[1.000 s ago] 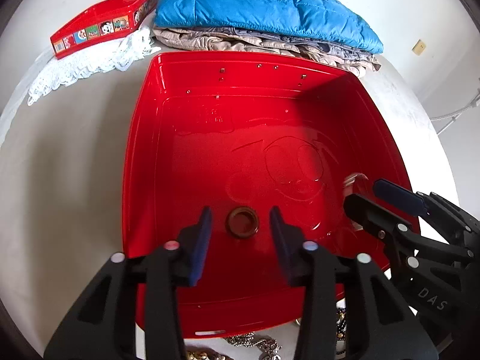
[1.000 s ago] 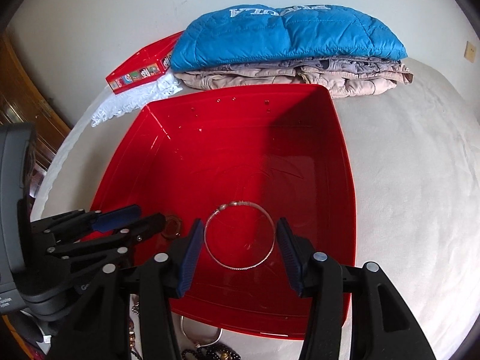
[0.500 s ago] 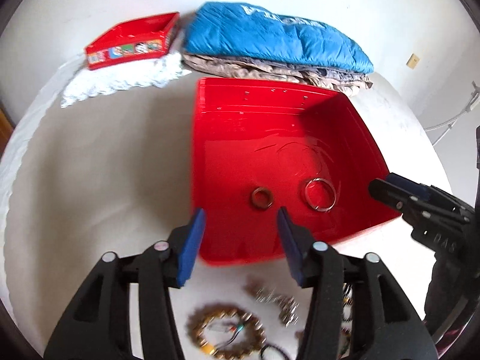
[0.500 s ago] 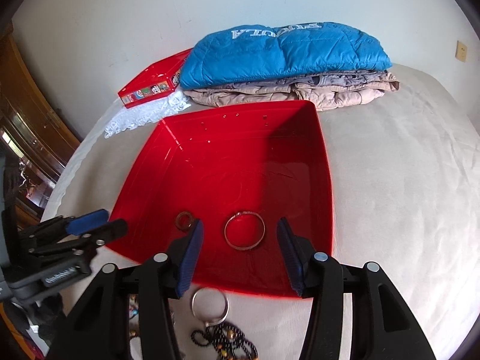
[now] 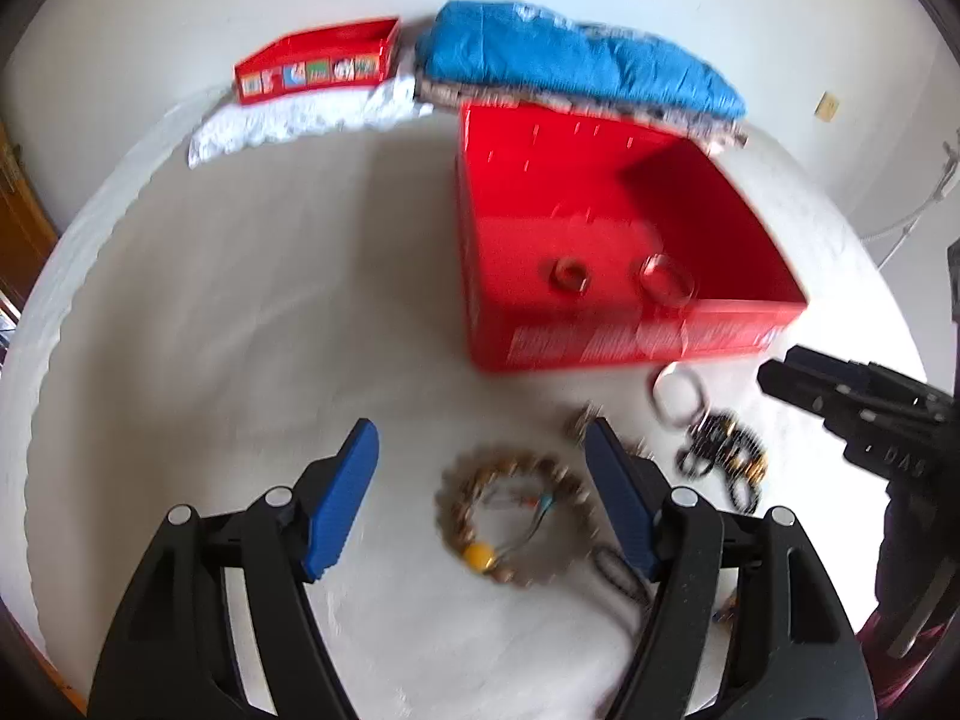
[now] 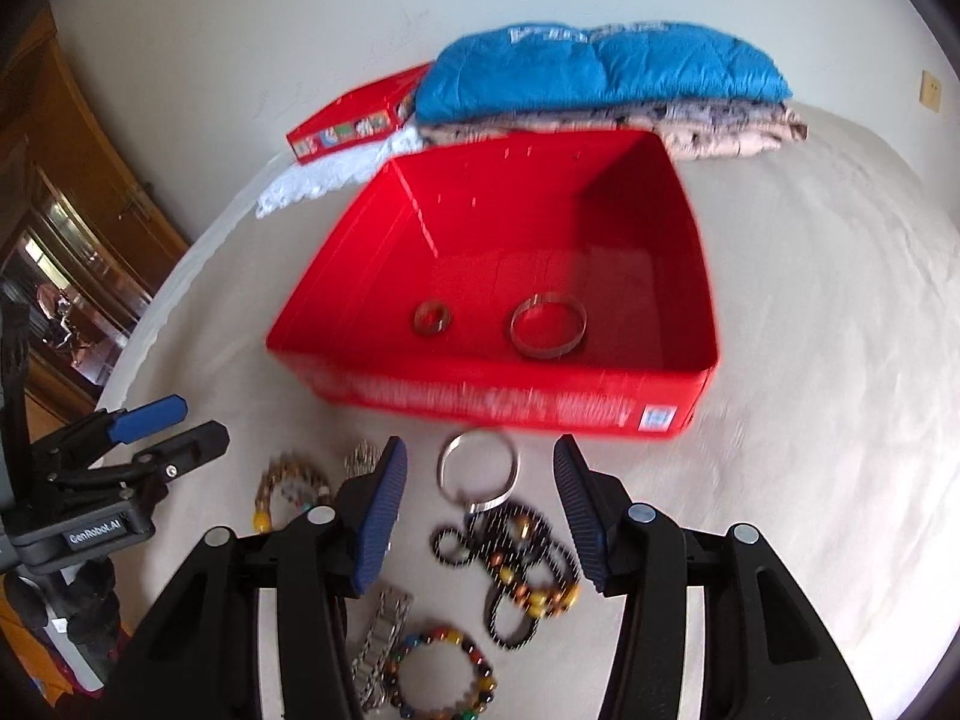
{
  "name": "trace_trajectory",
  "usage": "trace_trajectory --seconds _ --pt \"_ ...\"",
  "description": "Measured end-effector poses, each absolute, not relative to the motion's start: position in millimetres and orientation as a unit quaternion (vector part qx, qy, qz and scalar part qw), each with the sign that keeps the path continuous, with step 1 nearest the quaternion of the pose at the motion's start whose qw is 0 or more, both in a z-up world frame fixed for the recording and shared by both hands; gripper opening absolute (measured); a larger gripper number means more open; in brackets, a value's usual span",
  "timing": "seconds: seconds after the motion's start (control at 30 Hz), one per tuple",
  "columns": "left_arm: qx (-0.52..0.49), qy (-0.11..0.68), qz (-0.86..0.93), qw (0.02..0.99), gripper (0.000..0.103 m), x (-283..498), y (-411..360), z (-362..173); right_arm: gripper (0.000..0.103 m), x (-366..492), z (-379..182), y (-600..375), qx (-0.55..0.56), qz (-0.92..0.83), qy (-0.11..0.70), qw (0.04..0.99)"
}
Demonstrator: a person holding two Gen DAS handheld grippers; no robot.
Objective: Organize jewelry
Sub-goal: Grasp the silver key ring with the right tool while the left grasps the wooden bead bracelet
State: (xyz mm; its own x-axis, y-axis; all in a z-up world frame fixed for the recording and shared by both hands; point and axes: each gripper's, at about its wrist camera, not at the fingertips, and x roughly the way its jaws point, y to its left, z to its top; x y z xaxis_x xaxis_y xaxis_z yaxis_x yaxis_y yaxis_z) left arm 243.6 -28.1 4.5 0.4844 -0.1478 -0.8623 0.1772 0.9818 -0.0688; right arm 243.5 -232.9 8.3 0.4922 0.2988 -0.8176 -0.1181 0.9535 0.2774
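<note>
Jaws of the left gripper [image 5: 480,468], empty, had just been opening above a beaded bracelet [image 5: 516,519]; the right gripper [image 6: 479,498] stood open over a silver bangle [image 6: 478,469].

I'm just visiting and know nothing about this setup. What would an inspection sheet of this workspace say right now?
Surface: pale cloth-covered surface, bare around the box.
Job's things: red box holds a small brown ring and a silver bangle. Outside, in front of it: a second silver bangle, black beaded strands, a brown bead bracelet, a coloured bead bracelet, a metal watch band.
Clutter: folded blue jacket on patterned clothes, small red tin, white lace.
Grippers: left gripper open, jaws just widened, nothing gripped; right gripper open, empty.
Cables: a white cord by the wall.
Surroundings: white wall, wooden cabinet.
</note>
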Motion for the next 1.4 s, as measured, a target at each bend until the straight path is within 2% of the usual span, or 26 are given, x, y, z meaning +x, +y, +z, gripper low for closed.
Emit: trace_trajectory --seconds 0.37,0.6,0.73,0.9,1.1,1.23,1.37,1.4 --pt "0.036 0.544 -0.063 0.836 0.071 259 -17 -45 0.051 255 -23 -219 0.089 0.105 0.528 0.838" --pt "0.041 0.549 -0.079 0.831 0.071 259 -22 -54 0.051 265 -35 -209 0.083 0.103 0.544 0.829" --pt "0.05 0.548 -0.086 0.83 0.071 259 -24 -57 0.056 269 -41 -207 0.075 0.094 0.55 0.827" --pt "0.059 0.551 -0.098 0.827 0.068 257 -26 -59 0.058 273 -42 -200 0.06 0.087 0.549 0.829" --pt "0.061 0.549 -0.107 0.827 0.052 254 -27 -57 0.059 275 -46 -185 0.035 0.084 0.546 0.833" --pt "0.062 0.545 -0.107 0.829 0.035 252 -27 -56 0.047 275 -48 -182 0.02 0.071 0.541 0.838" --pt "0.061 0.542 -0.109 0.831 0.015 253 -27 -56 0.046 274 -48 -184 0.024 0.071 0.537 0.84" --pt "0.059 0.542 -0.11 0.831 0.013 253 -26 -56 0.046 273 -48 -184 0.024 0.071 0.535 0.841"
